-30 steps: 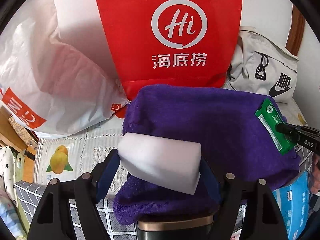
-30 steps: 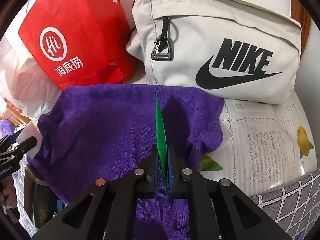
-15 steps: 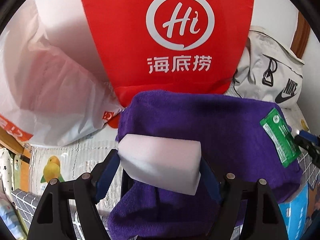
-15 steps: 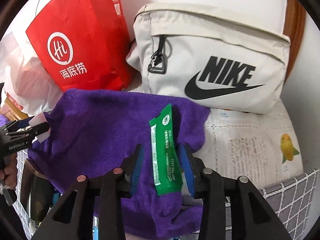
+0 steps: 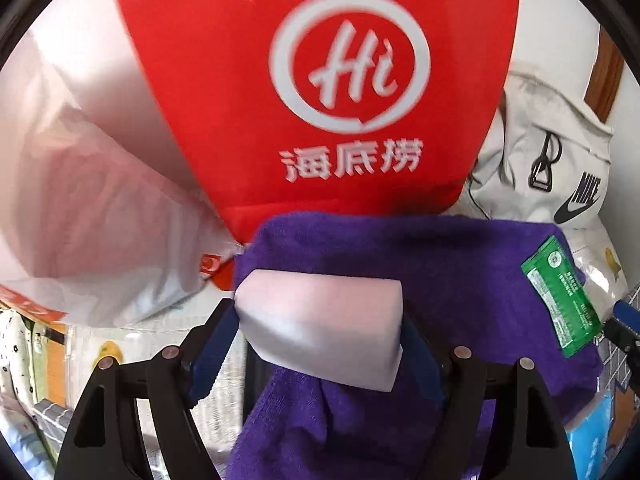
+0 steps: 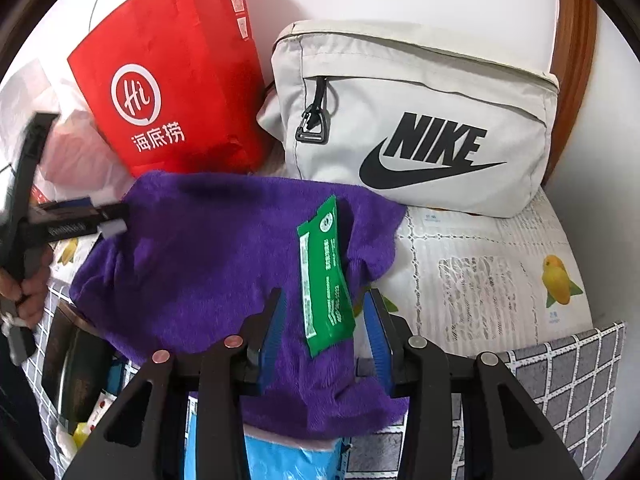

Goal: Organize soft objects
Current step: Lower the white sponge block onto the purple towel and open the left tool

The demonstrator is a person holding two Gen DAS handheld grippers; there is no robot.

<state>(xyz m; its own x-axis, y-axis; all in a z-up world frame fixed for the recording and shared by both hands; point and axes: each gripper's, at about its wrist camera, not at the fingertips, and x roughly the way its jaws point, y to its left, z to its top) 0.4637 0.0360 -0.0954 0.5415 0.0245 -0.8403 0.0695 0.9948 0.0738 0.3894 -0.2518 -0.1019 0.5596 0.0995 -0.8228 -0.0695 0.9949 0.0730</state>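
Note:
My left gripper point(image 5: 320, 320) is shut on a white sponge block point(image 5: 320, 324) and holds it over the near left part of a purple towel point(image 5: 420, 256). It also shows in the right wrist view point(image 6: 108, 216). The purple towel point(image 6: 208, 248) lies draped over things on the table. A green sachet point(image 6: 324, 276) lies flat on the towel's right side, also in the left wrist view point(image 5: 560, 296). My right gripper point(image 6: 326, 328) is open, its jaws on either side of the sachet's near end without touching it.
A red paper bag point(image 6: 168, 92) and a beige Nike pouch point(image 6: 420, 120) stand against the back wall. A white plastic bag point(image 5: 92, 216) lies at the left. A blue pack point(image 6: 288, 456) sits under the towel's near edge. A fruit-print cloth point(image 6: 480, 280) covers the table.
My right gripper has opened, let go of the green sachet and drawn back; the sachet now lies flat on the towel. My left gripper has moved forward with the sponge.

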